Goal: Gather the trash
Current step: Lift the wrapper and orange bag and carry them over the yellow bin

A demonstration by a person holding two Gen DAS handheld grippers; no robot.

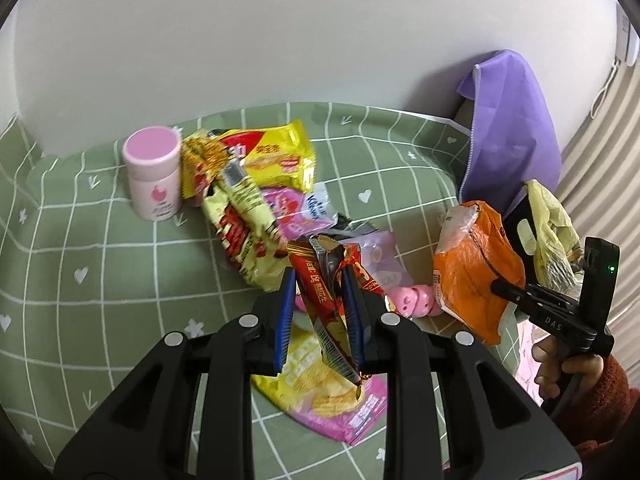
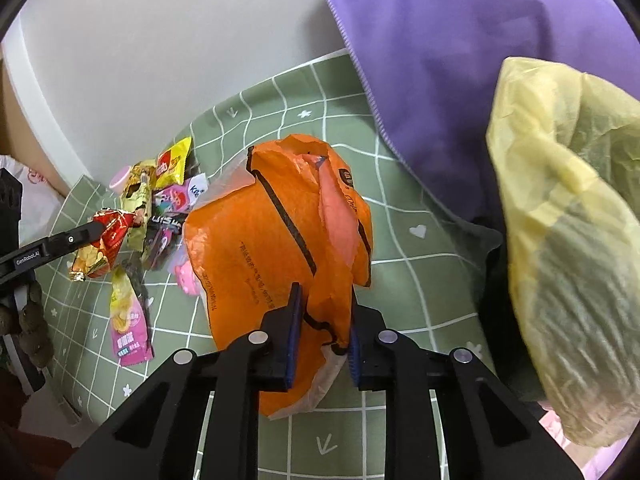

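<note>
Left gripper is clamped on a red snack wrapper, lifted above the green checked cloth. Right gripper is pinching an orange plastic bag by a bunched fold, mouth sagging half shut. That's my worry: the wrapper dangles long and floppy, so it could catch the bag's rim and fall back onto the wrapper pile. The thin fold might also slip from the right pads. Pink bottle standing just beside the pile could get knocked.

Wrappers lie between the bottle, left, and bag, right.
</note>
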